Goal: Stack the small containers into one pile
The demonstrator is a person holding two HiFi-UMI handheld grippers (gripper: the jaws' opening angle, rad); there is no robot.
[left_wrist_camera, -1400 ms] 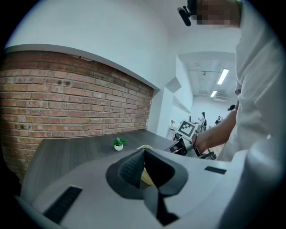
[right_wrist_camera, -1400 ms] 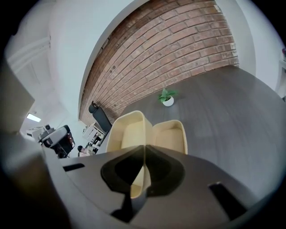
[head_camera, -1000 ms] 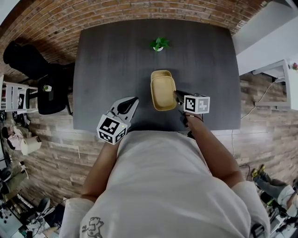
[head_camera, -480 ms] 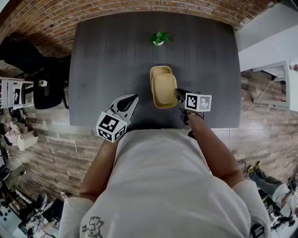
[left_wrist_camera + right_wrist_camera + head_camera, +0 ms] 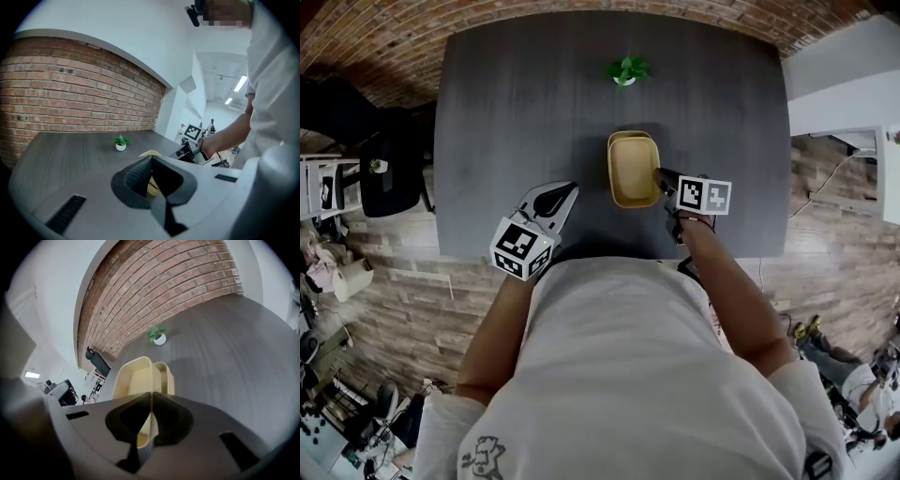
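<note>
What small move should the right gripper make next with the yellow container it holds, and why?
Probably ease it a little away from the person, then lower it. The right gripper pinches the rim of the held container, and it sits offset toward the person over the other container, not yet squarely nested.

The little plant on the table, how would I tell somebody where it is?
Start at the big dark table and look to its far side, near the brick wall. Past the yellow containers, the little plant stands alone. It is the only green thing, in a tiny white pot.
</note>
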